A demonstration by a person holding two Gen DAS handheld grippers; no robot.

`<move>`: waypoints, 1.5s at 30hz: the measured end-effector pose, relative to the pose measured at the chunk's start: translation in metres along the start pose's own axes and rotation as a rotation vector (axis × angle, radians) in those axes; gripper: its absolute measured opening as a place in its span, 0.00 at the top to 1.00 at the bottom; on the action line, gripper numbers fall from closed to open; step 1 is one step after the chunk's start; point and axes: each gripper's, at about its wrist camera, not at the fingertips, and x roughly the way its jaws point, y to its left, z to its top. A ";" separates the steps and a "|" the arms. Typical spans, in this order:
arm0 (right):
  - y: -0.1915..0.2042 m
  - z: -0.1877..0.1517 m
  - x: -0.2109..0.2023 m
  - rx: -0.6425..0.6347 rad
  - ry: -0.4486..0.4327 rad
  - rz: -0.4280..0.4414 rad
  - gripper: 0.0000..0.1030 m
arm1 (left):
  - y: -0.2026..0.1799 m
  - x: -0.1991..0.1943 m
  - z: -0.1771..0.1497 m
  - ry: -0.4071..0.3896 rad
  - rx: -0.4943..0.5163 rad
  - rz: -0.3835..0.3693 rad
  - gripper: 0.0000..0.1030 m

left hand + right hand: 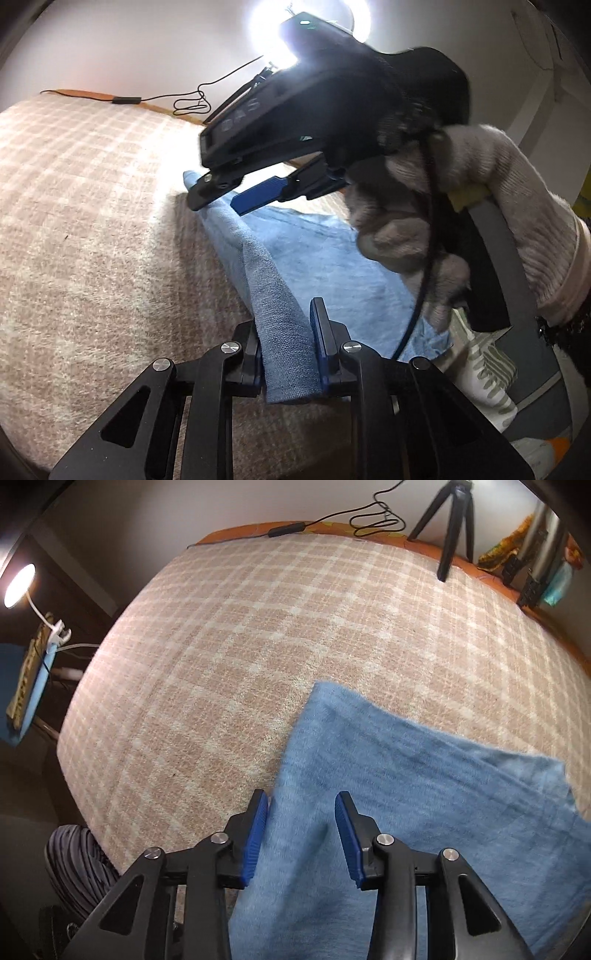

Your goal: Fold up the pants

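Left gripper (288,354): jaws nearly closed on a raised fold of the blue pants (280,332), which runs straight ahead from the fingers as a taut ridge toward the right gripper (225,201). The long axis of that ridge lies along the left gripper's pointing line, so the held edge is in front of it and slightly above the checked blanket (92,221).

Right gripper (299,834): jaws part-open — cloth lies between and under the fingers, but the pads do not appear to press it. The pants (424,794) spread ahead and to the right of this gripper, flat on the blanket (258,646).

Judgement: the left gripper has the firmer hold; the coming fold likely turns on carrying this ridge sideways across the flat part of the cloth.
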 end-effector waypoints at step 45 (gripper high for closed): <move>-0.264 -0.125 -0.150 0.439 -0.465 0.043 0.98 | -0.198 0.108 0.035 0.121 0.345 -0.348 0.85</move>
